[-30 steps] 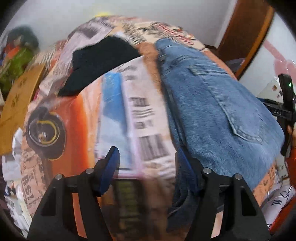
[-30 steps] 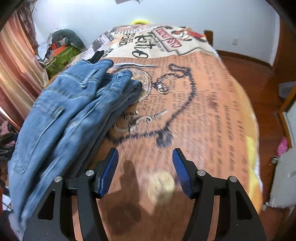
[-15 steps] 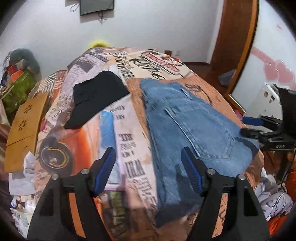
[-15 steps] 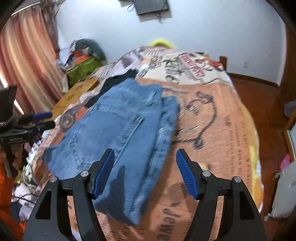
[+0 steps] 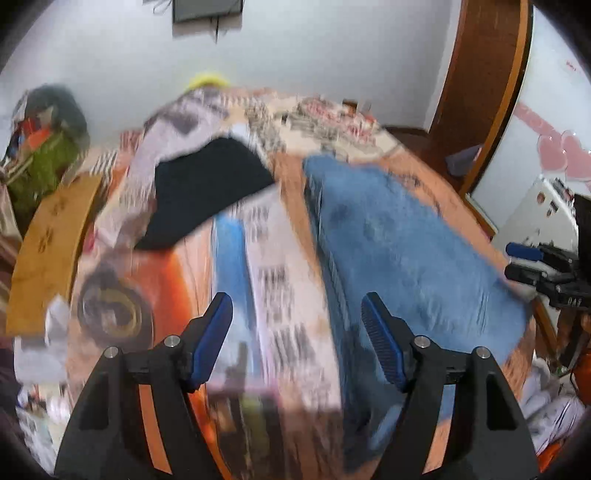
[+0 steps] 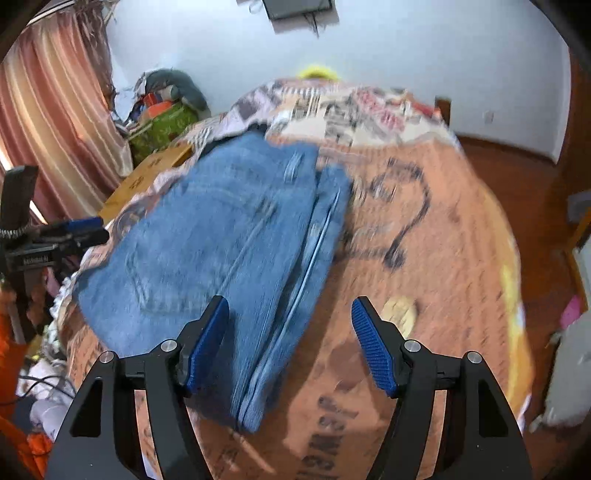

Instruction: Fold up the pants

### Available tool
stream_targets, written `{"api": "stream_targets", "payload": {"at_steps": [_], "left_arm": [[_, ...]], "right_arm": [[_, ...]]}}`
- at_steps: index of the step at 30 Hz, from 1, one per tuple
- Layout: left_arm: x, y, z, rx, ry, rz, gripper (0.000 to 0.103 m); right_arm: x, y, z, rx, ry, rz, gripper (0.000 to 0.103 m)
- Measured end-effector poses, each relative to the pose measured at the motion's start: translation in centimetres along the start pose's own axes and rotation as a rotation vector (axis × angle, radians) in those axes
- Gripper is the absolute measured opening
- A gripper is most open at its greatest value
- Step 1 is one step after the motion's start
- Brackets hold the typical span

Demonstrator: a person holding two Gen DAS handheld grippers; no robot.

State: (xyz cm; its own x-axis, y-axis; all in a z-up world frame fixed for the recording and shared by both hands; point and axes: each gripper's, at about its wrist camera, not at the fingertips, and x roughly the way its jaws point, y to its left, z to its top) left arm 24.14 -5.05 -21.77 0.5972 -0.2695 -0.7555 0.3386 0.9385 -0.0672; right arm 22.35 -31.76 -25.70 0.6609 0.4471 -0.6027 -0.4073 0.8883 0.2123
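We look down both grippers at a bed covered by a printed bedspread, orange with newspaper-style lettering and a dark line drawing.

The folded blue jeans lie flat on the bedspread, a back pocket facing up. In the right wrist view they sit left of centre, their folded edge running toward the near end of the bed. In the left wrist view the same jeans lie on the right half of the bed, blurred.

The left gripper hangs above the bedspread with its jaws spread. They have just been opening, and nothing sits between the blue pads. We see only printed cloth in the gap; the jeans' edge lies under the right-hand finger, apart from it.

The right gripper also hangs above the bed, jaws spread and just opened wider. The near end of the jeans shows through the gap below, yet the pads press on nothing.

A black garment lies flat farther up the bed, left of the jeans and apart from them. A wooden board stands beside the bed's left edge. A pinkish striped curtain hangs at the left of the right wrist view. A dark wall-mounted screen sits high on the pale wall.

Each view catches the other gripper at its edge: a black frame with a blue pad.
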Motion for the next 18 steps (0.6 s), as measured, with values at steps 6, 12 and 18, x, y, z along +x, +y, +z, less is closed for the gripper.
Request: {"api": "stream_targets", "payload": {"at_steps": [6, 12, 18], "left_arm": [[3.9, -1.6, 5.5, 0.085, -0.025, 0.025, 0.073], [10.1, -2.1, 7.6, 0.128, 0.048, 0.019, 0.073], [12.2, -1.4, 7.3, 0.075, 0.055, -0.044, 0.073]], "right_arm": [[2.6, -0.2, 4.7, -0.027, -0.052, 0.013, 0.057], [7.7, -0.5, 7.2, -0.027, 0.005, 0.065, 0.040], [12.4, -2.0, 8.5, 0.012, 0.080, 0.109, 0.039]]}}
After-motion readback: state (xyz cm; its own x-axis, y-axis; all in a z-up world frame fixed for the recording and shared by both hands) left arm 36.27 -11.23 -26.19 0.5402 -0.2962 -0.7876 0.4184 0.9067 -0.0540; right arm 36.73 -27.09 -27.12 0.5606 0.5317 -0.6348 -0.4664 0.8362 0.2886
